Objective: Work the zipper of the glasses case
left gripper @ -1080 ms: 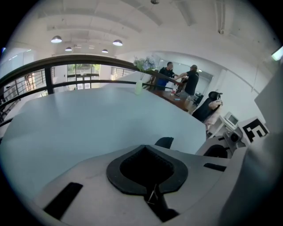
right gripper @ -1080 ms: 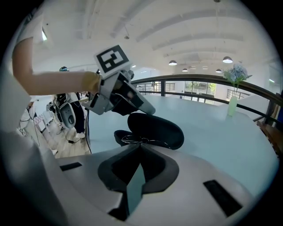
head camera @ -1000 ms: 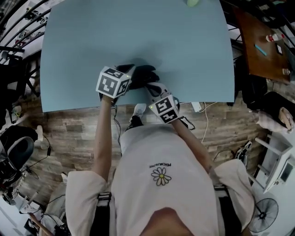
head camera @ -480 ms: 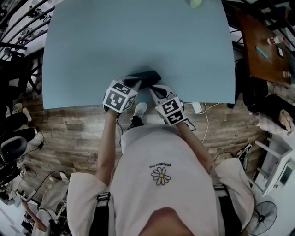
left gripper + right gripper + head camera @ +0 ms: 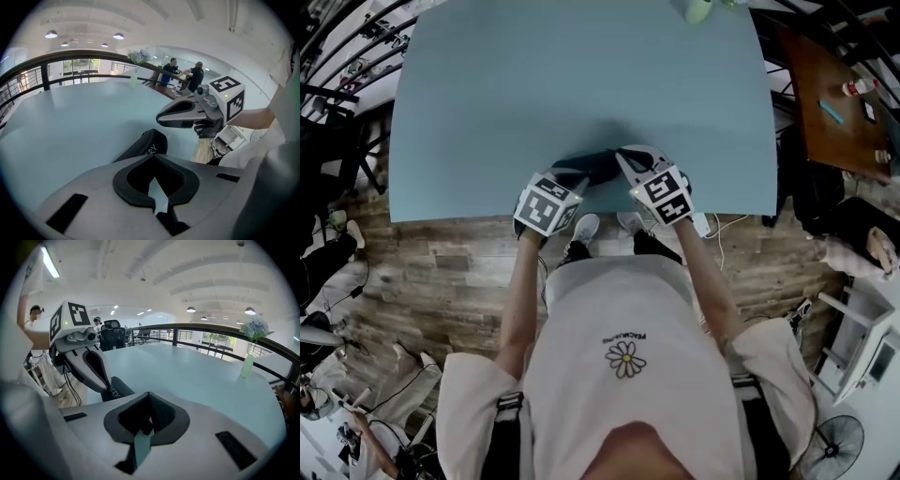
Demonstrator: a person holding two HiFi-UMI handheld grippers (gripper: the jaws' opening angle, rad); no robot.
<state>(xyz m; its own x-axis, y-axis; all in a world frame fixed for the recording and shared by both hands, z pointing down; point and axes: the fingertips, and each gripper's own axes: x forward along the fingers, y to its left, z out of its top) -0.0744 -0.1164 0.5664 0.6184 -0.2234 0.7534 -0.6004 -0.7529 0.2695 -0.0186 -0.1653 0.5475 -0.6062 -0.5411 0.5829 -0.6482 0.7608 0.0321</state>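
The black glasses case (image 5: 598, 167) lies on the light blue table (image 5: 581, 75), close to its front edge. My left gripper (image 5: 577, 176) reaches the case from the near left. In the left gripper view its tips (image 5: 152, 157) are closed at the near end of the case (image 5: 149, 143). The right gripper view shows that left gripper (image 5: 108, 386) coming down onto the case (image 5: 117, 390). My right gripper (image 5: 623, 153) is shut and empty, just right of the case. It hangs above the table (image 5: 159, 118), apart from the case. The zipper is not visible.
A pale green vase (image 5: 697, 9) with flowers stands at the table's far edge. The table's front edge (image 5: 469, 214) runs just behind both grippers. A brown side table (image 5: 834, 94) stands to the right. A railing and people are in the background.
My left gripper has slid right along the front edge and stays at the case. My right gripper has left the case's near right end, rising and moving farther onto the table.
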